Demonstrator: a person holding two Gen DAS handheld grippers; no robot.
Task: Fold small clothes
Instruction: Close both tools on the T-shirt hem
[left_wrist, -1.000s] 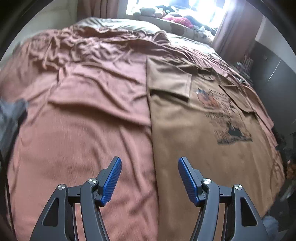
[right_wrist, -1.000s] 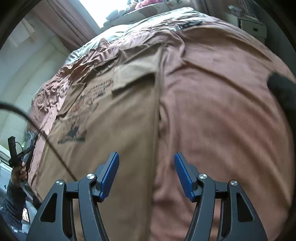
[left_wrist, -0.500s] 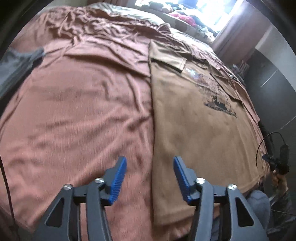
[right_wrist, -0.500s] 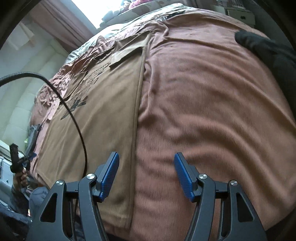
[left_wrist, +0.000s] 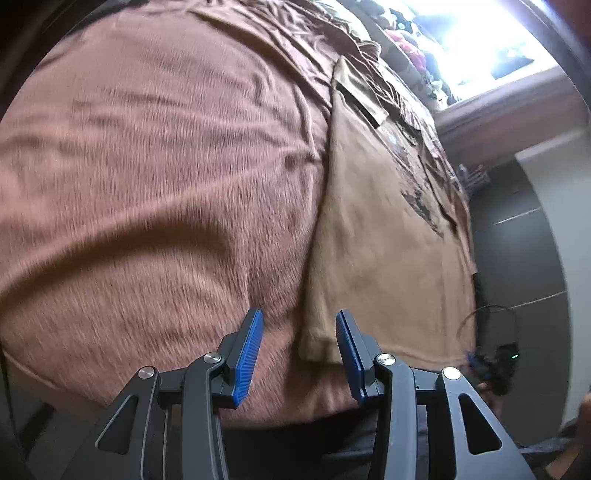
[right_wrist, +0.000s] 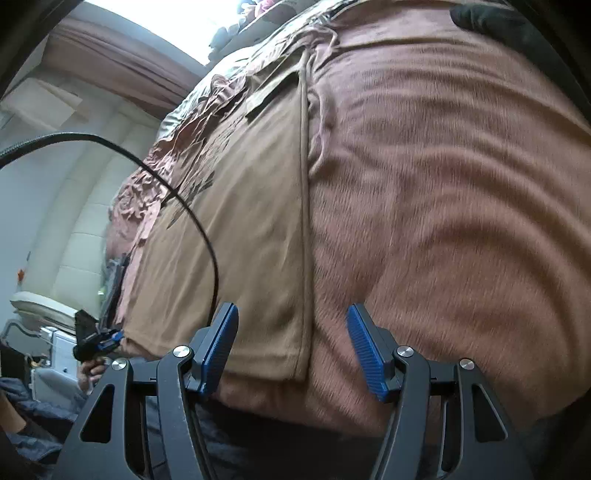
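A tan T-shirt (left_wrist: 384, 236) with a dark print lies flat on a reddish-brown bedspread (left_wrist: 155, 177), both sleeves folded in. My left gripper (left_wrist: 299, 350) is open, empty, and straddles the shirt's near left bottom corner at the bed's edge. In the right wrist view the same shirt (right_wrist: 251, 229) lies left of centre. My right gripper (right_wrist: 291, 347) is open, empty, and straddles the shirt's near right bottom corner.
The bedspread (right_wrist: 443, 184) is wrinkled. A black cable (right_wrist: 192, 214) arcs across the right wrist view. A dark cloth (right_wrist: 495, 22) lies at the far right. A bright window (left_wrist: 476, 40) and a cluttered sill are beyond the bed. A dark wall (left_wrist: 517, 258) is on the right.
Both grippers have pulled back and dropped toward the near edge of the bed, down to the shirt's bottom hem corners. Both stay open.
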